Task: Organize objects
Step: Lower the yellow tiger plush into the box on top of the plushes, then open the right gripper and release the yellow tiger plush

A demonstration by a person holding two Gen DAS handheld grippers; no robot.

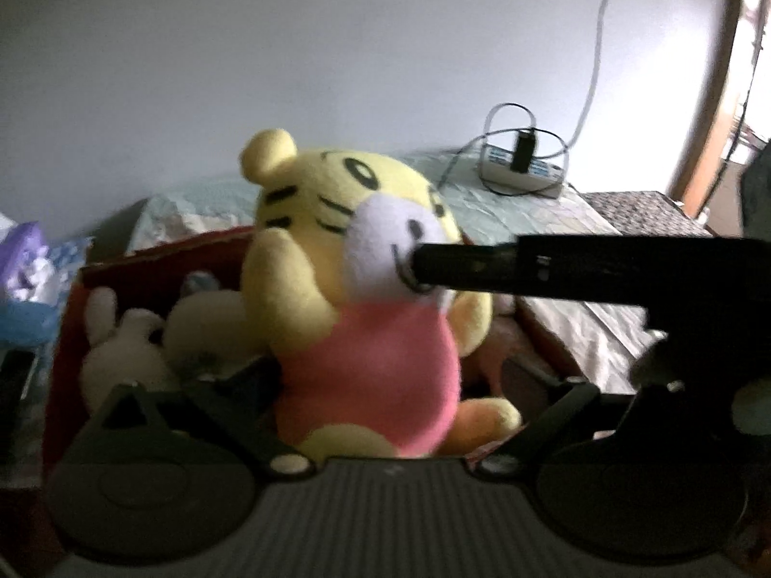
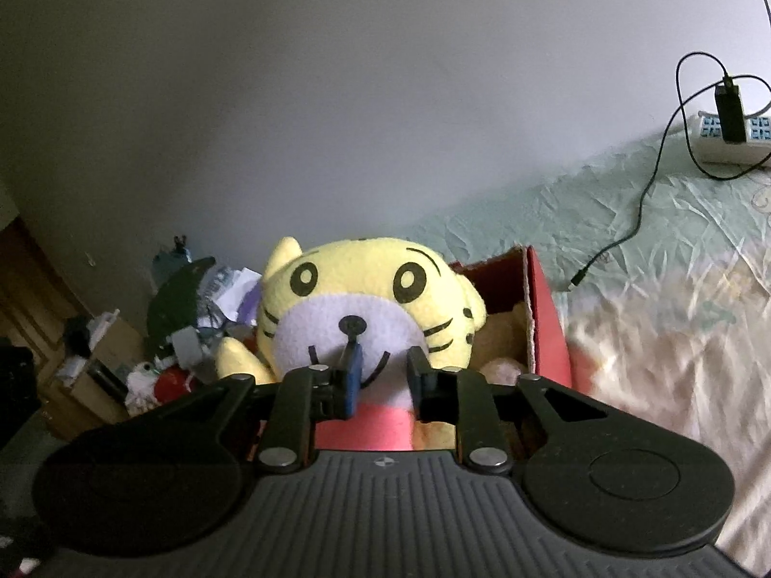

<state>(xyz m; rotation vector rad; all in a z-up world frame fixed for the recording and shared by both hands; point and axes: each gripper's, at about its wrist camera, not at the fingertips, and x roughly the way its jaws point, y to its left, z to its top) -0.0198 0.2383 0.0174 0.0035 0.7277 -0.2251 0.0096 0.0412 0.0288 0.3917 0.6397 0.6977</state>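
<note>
The right claw (image 2: 380, 380) is clamped on the white muzzle of a yellow tiger plush (image 2: 366, 303), its two fingers pinching the fabric just under the nose, above the toy's pink shirt. From the left wrist view, the same claw reaches in from the right as a dark bar touching the plush's mouth. The left claw (image 1: 385, 385) sits low around the toy's pink belly, its arms spread wide; whether its fingers press the toy cannot be told, as their tips are hidden. The plush stands upright in a red cardboard box (image 2: 544, 318) on the bed (image 2: 650, 337), with a white rabbit plush (image 1: 125, 347) beside it in the box. Farther back, near the bed's far edge by the wall, a white power strip (image 1: 523, 171) lies with a black charger plugged in.
</note>
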